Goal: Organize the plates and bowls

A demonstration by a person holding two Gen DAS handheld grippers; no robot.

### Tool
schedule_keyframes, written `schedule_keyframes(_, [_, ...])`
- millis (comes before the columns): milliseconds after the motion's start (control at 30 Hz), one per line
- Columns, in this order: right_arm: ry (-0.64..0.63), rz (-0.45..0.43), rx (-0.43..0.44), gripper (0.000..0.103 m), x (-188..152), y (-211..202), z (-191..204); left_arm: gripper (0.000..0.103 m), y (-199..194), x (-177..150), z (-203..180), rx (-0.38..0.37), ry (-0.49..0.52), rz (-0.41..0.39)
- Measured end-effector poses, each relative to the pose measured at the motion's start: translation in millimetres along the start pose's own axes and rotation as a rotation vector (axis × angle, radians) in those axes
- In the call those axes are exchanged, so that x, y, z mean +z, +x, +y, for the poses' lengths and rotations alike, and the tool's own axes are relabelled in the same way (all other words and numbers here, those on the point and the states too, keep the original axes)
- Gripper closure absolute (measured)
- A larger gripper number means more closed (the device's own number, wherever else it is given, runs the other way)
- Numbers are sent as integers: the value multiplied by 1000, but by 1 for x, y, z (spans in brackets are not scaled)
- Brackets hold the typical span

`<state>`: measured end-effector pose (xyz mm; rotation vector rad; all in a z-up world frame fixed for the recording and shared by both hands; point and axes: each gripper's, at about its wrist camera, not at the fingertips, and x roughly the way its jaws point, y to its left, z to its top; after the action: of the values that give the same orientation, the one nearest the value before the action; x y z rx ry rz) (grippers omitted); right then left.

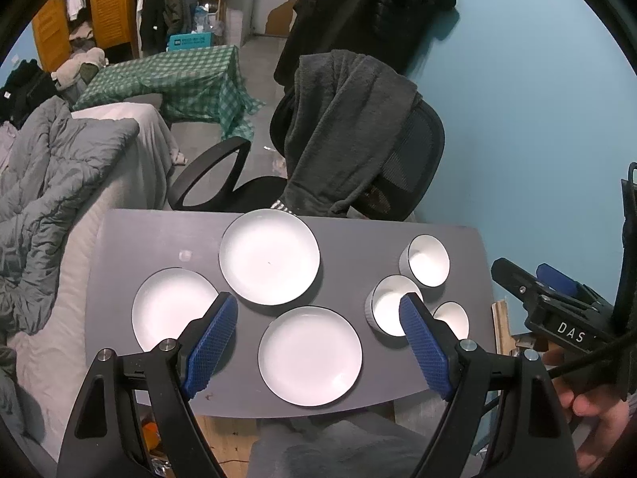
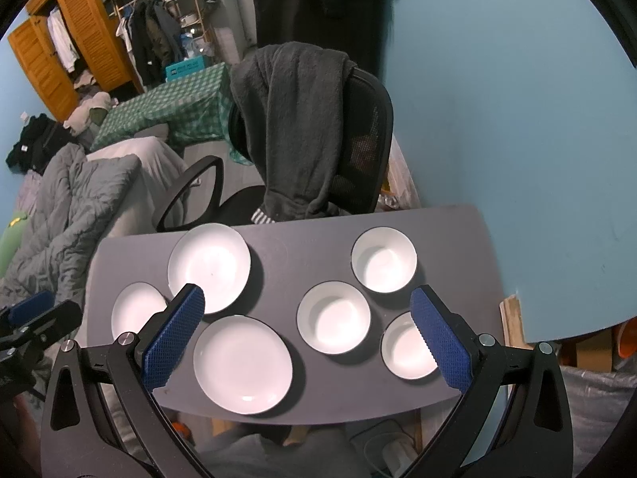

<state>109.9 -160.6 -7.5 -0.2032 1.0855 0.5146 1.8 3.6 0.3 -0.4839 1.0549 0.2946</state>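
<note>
Left wrist view shows the left gripper (image 1: 318,338) held up over the table (image 1: 159,235), wide open and empty, like the right gripper (image 2: 314,338), with three plates (image 1: 269,255) left and three bowls (image 2: 333,316) right.

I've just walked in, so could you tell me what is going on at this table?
A person holds two open grippers, the left gripper and the right gripper, above a grey table. Neither holds anything. Three plates lie separately on the left and three bowls stand separately on the right, so nothing is stacked yet.
</note>
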Motion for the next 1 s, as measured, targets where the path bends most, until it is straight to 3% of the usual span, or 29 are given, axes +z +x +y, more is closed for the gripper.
schedule_keyframes(1000, [-10,3,7,2,0,2,9,18,2,-1,0,-2,0,2])
